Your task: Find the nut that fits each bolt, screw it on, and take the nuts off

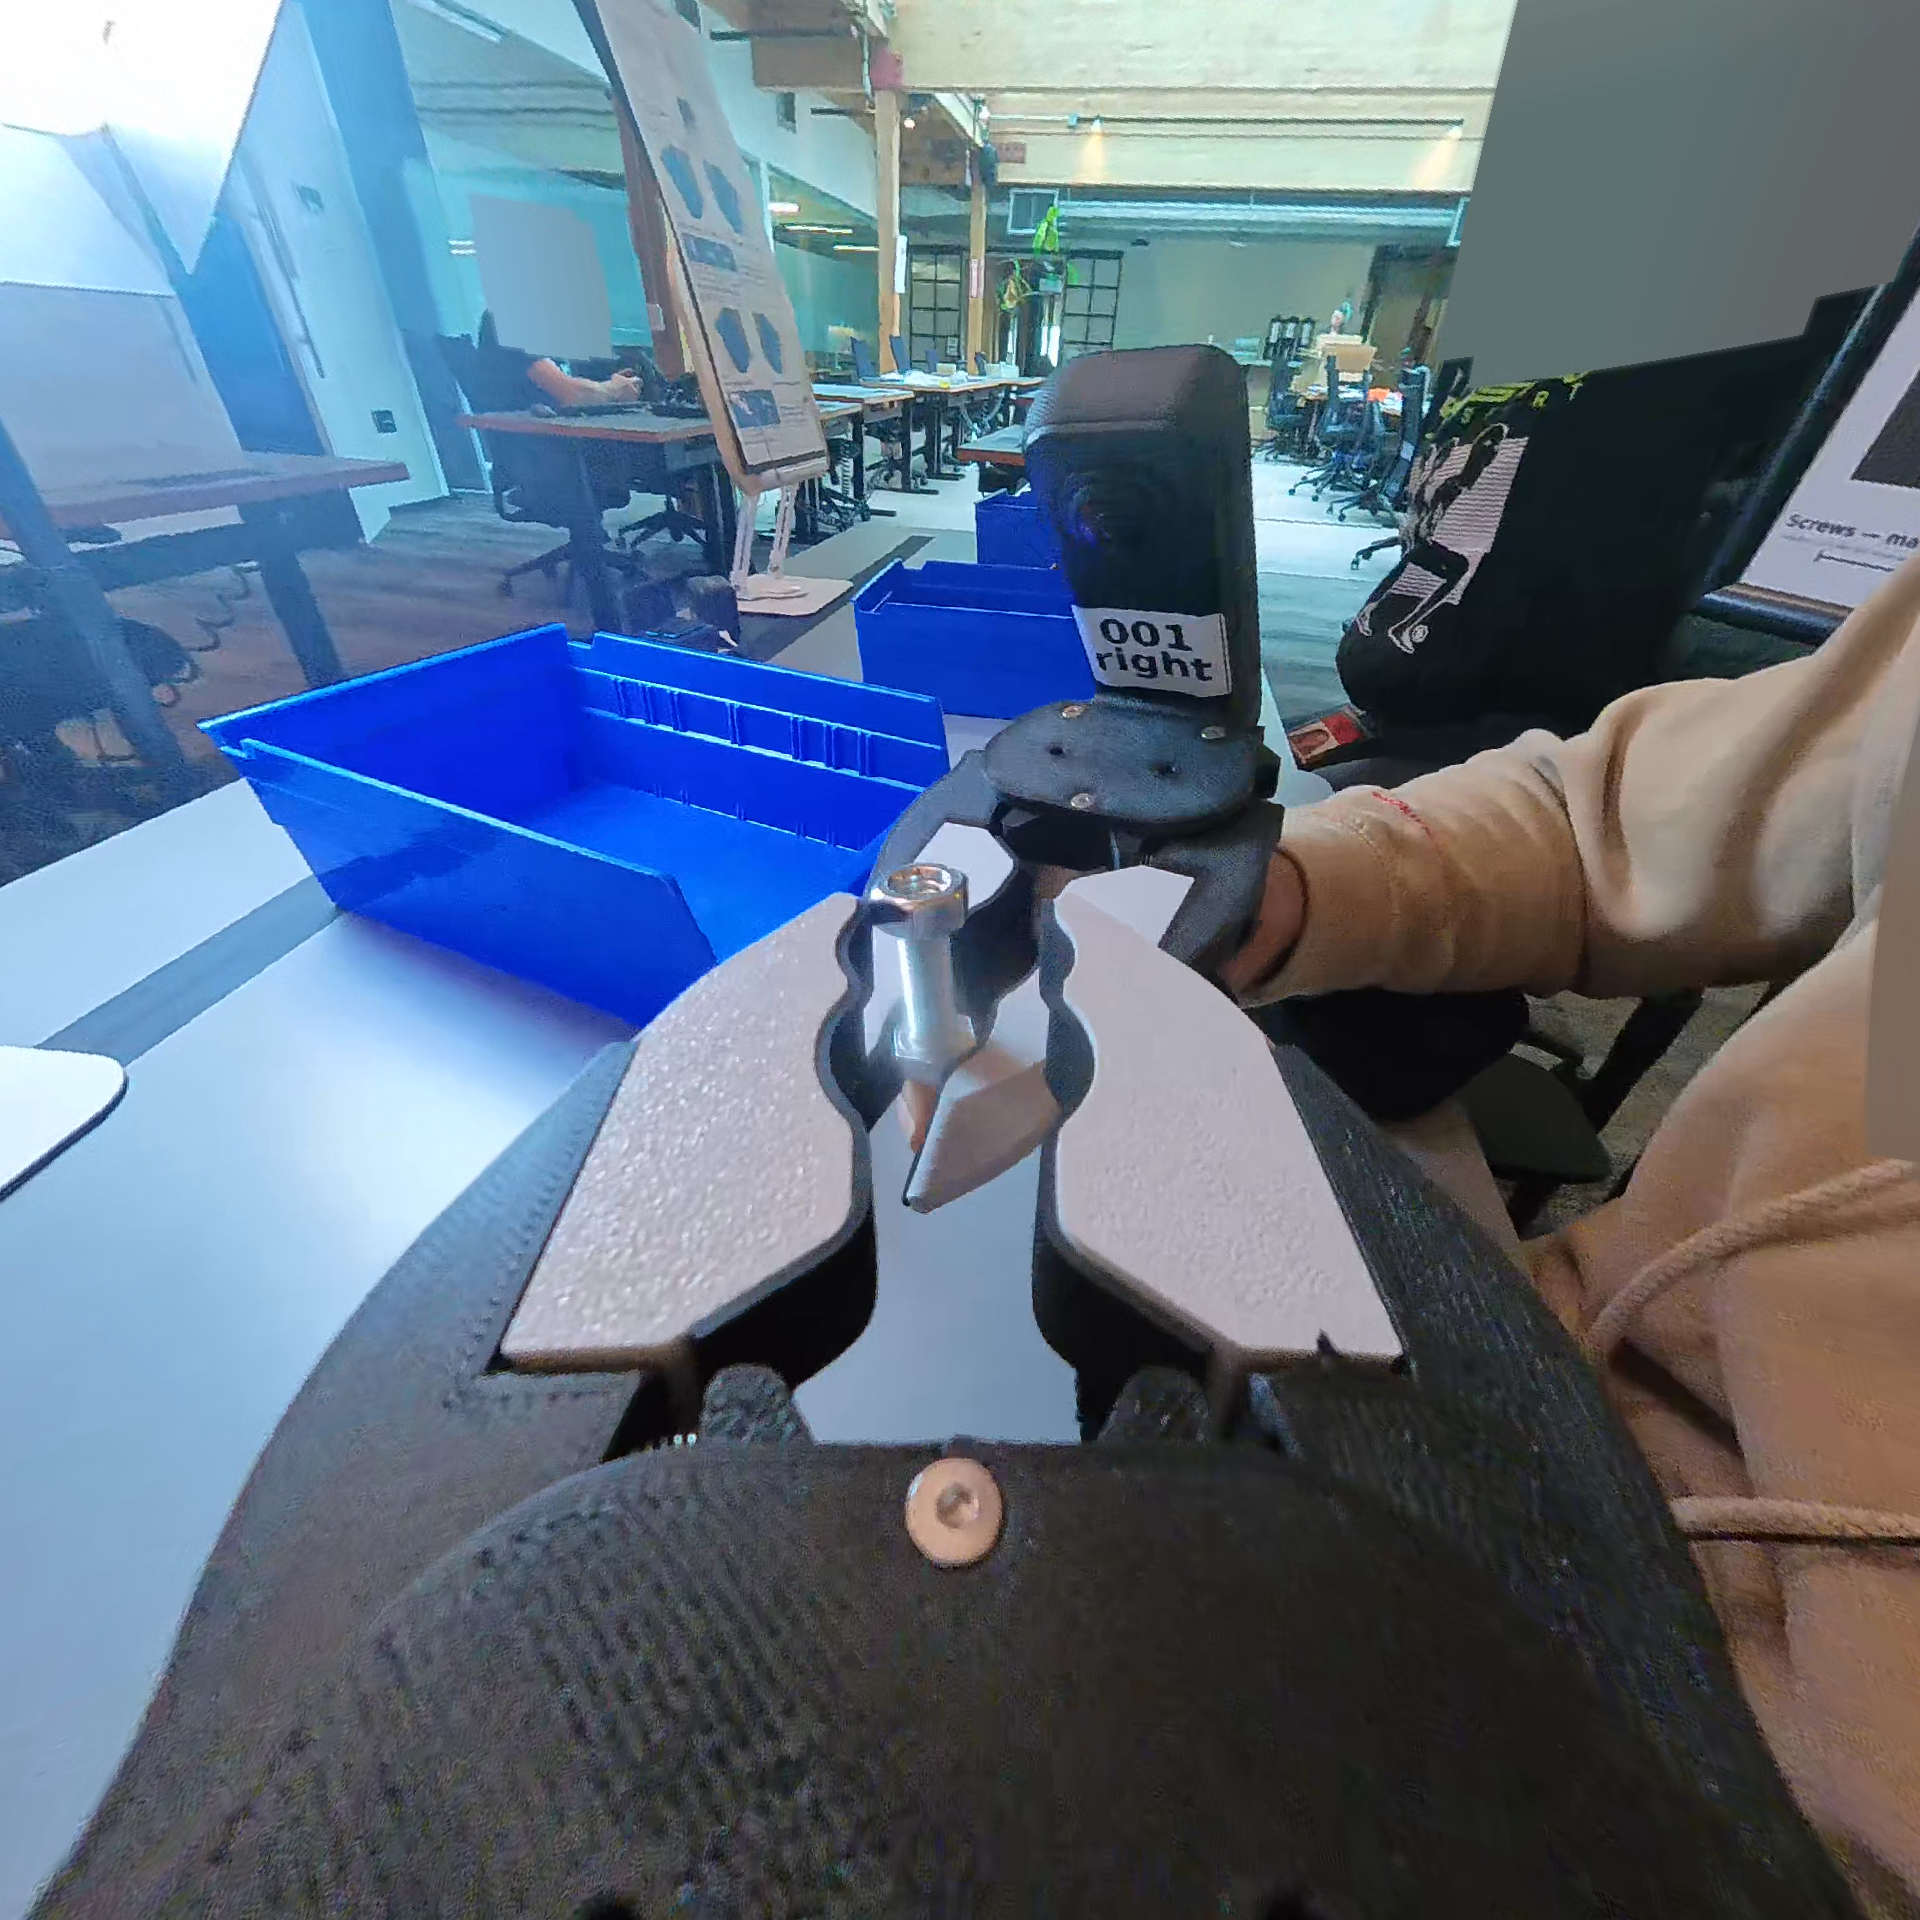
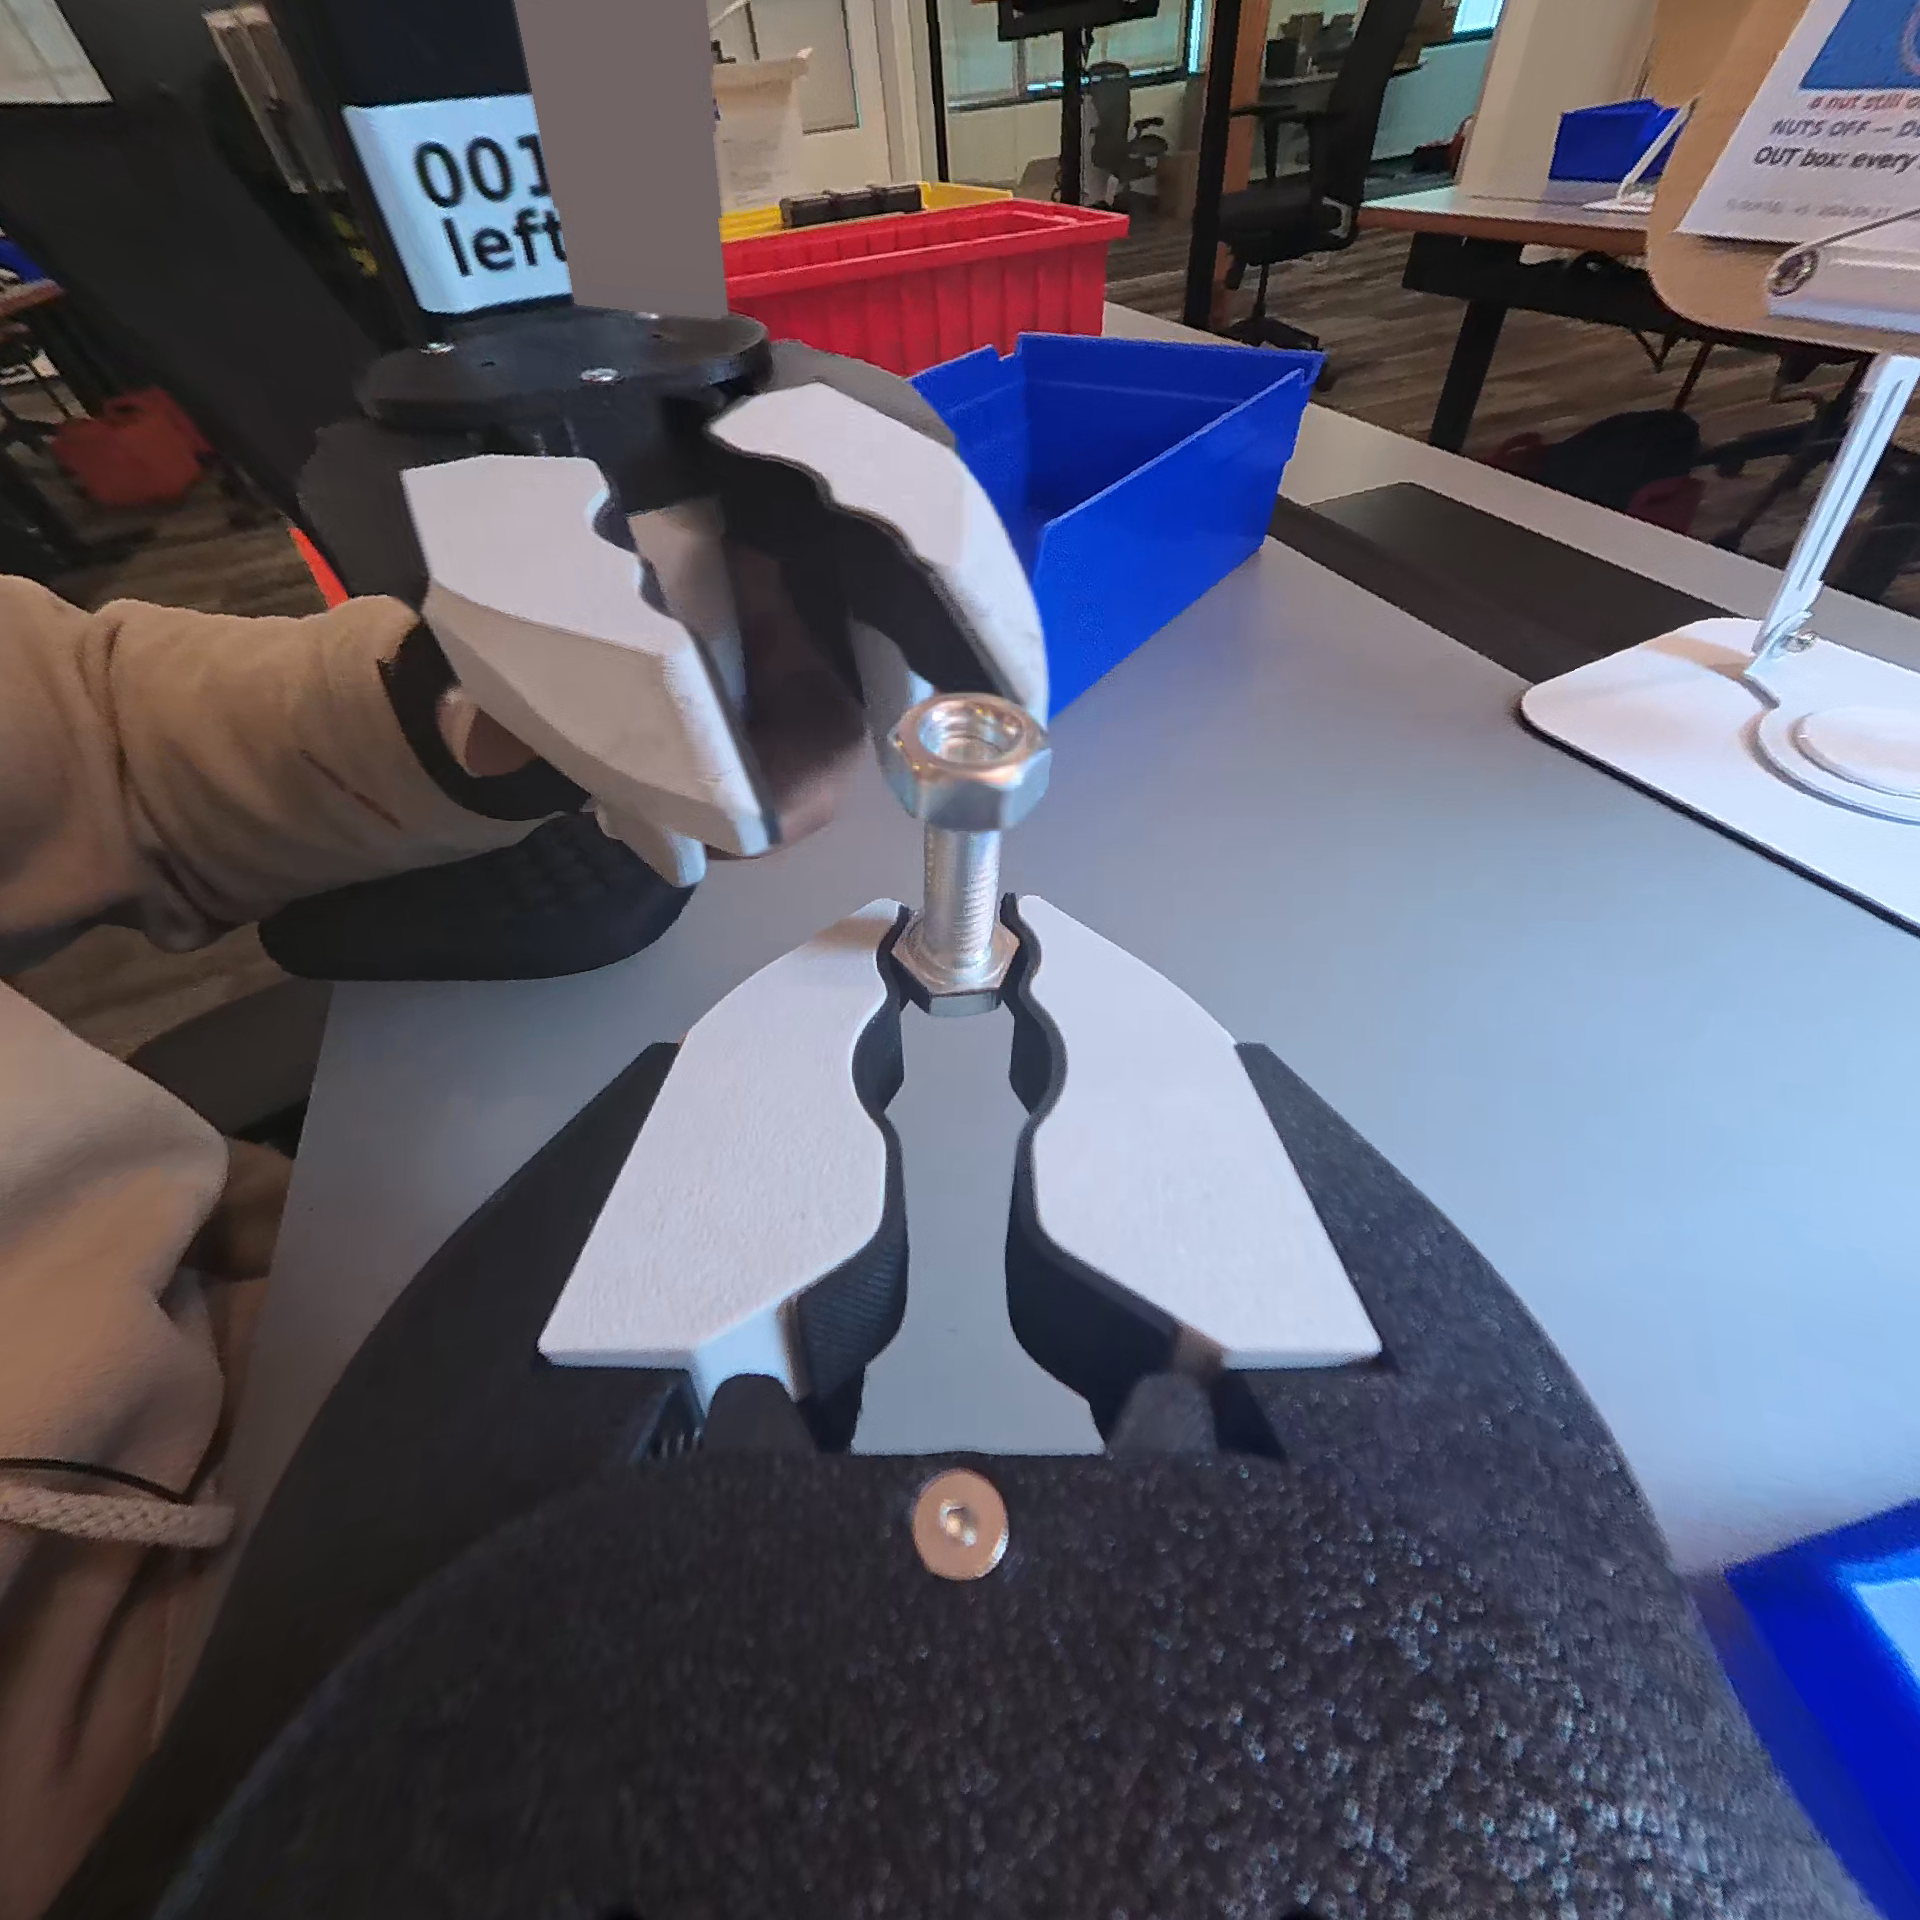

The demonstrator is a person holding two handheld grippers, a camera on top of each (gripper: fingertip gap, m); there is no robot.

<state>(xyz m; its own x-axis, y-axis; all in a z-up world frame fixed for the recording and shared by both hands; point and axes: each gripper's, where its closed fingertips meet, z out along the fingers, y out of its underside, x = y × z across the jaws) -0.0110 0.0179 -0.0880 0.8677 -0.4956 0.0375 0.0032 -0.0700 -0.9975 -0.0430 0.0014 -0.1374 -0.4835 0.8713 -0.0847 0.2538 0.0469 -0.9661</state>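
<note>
A silver bolt (image 2: 954,899) stands upright, and my right gripper (image 2: 954,935) is shut on its hex head. A silver nut (image 2: 971,774) sits on the top end of the thread. My left gripper (image 2: 857,769) is open, with the nut between its fingertips and close to the far finger (image 2: 914,540). In the left wrist view the nut (image 1: 920,891) and the bolt shaft (image 1: 925,987) show between the tips of my open left gripper (image 1: 945,935). My right gripper (image 1: 935,1091) holds the bolt from below there, and the bolt head is hidden.
All this is above a grey table (image 2: 1351,935). A blue bin (image 1: 582,790) stands just behind the bolt, also in the right wrist view (image 2: 1143,488). More blue bins (image 1: 956,644) sit farther back. A red bin (image 2: 914,270) and a white sign stand (image 2: 1714,727) flank the area. Tip to tip, the grippers are about 5 cm apart.
</note>
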